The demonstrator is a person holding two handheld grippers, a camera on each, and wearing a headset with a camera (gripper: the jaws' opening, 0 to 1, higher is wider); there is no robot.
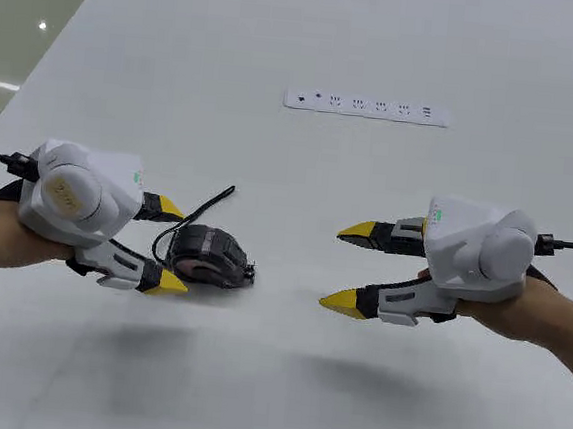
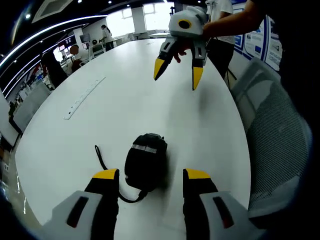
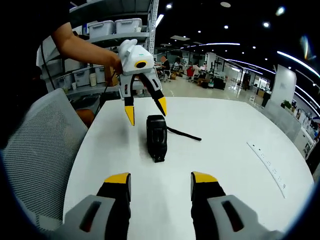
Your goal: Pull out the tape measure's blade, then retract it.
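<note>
We judge this the opening grasp: the tape measure (image 1: 210, 256) lies on the desk (image 1: 282, 375) between the spread jaws of our left claw (image 1: 171, 246), unclamped, blade in. Its long axis and blade end point at our right claw (image 1: 334, 267), also spread, well right of the tape measure. Next: clamp it, then pinch the blade tip.

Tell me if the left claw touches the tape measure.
Cannot tell. In the left gripper view the left claw straddles the tape measure, whose strap vanishes beneath one jaw.

Tape measure (image 1: 211, 256) on table (image 1: 332, 38), between left gripper (image 1: 175, 246) jaws.
</note>
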